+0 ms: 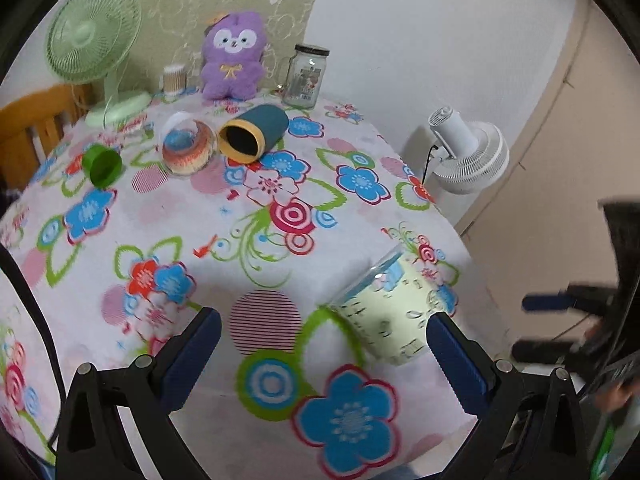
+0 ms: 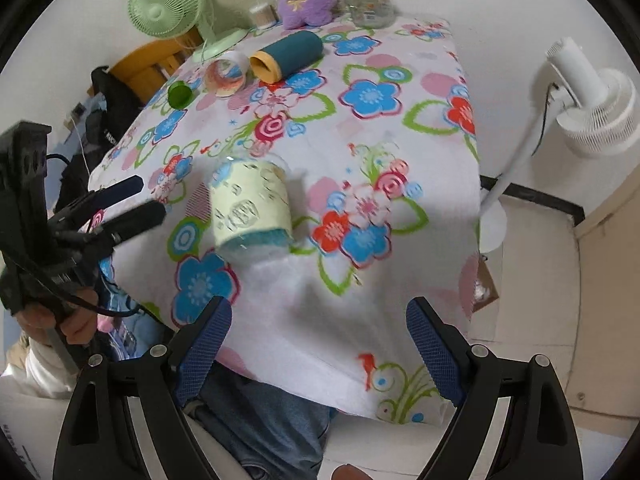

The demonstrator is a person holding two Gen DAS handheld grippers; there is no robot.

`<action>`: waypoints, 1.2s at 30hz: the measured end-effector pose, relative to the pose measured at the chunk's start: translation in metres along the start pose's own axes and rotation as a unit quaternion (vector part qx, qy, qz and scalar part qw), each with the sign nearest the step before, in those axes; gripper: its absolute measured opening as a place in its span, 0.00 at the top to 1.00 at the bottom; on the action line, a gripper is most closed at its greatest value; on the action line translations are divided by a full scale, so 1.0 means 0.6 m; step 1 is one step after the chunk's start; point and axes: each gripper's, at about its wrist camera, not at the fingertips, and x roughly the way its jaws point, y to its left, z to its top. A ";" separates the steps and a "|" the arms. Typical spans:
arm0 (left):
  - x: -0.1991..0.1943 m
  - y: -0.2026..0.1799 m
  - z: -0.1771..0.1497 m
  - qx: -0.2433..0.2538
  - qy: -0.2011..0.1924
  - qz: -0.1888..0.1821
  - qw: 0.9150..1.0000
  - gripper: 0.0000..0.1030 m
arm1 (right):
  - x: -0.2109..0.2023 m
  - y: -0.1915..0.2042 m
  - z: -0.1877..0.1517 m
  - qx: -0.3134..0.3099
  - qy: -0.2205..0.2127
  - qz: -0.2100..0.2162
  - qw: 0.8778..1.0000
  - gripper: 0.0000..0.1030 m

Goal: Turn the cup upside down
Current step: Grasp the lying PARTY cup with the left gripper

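A clear cup with a pale yellow printed sleeve [image 1: 394, 312] [image 2: 250, 208] rests on the floral tablecloth [image 1: 248, 248] near the table's front edge; motion blur hides which end is up. My left gripper [image 1: 324, 336] is open and empty, with the cup just ahead of its right finger [image 1: 452, 344]. It also shows at the left of the right wrist view, left gripper [image 2: 154, 196], beside the cup. My right gripper [image 2: 320, 330] is open and empty, hovering short of the table's front edge, a little nearer than the cup. It appears blurred as right gripper [image 1: 520, 325].
At the back lie a green cup [image 1: 102, 166], a clear patterned cup [image 1: 188, 148] and a teal tube with a yellow rim [image 1: 254, 132]. Behind them stand a purple plush [image 1: 232, 56], a glass jar [image 1: 306, 76] and a green fan [image 1: 96, 40]. A white floor fan [image 1: 468, 152] stands right of the table.
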 end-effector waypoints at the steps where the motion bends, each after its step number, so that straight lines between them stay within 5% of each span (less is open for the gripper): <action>1: 0.004 -0.006 0.003 -0.008 0.001 0.006 1.000 0.00 | 0.001 -0.008 -0.007 0.003 -0.003 0.001 1.000 0.12; 15: 0.069 -0.044 0.021 -0.118 0.069 -0.039 0.990 0.00 | 0.023 -0.077 -0.066 0.035 -0.014 0.024 0.999 0.12; 30: 0.128 -0.072 -0.009 -0.157 0.090 -0.010 0.983 0.00 | 0.041 -0.106 -0.082 0.043 -0.015 0.045 0.998 0.12; 36: 0.140 -0.065 -0.014 -0.176 0.091 0.004 0.980 0.10 | 0.039 -0.110 -0.088 0.042 -0.018 0.045 0.998 0.12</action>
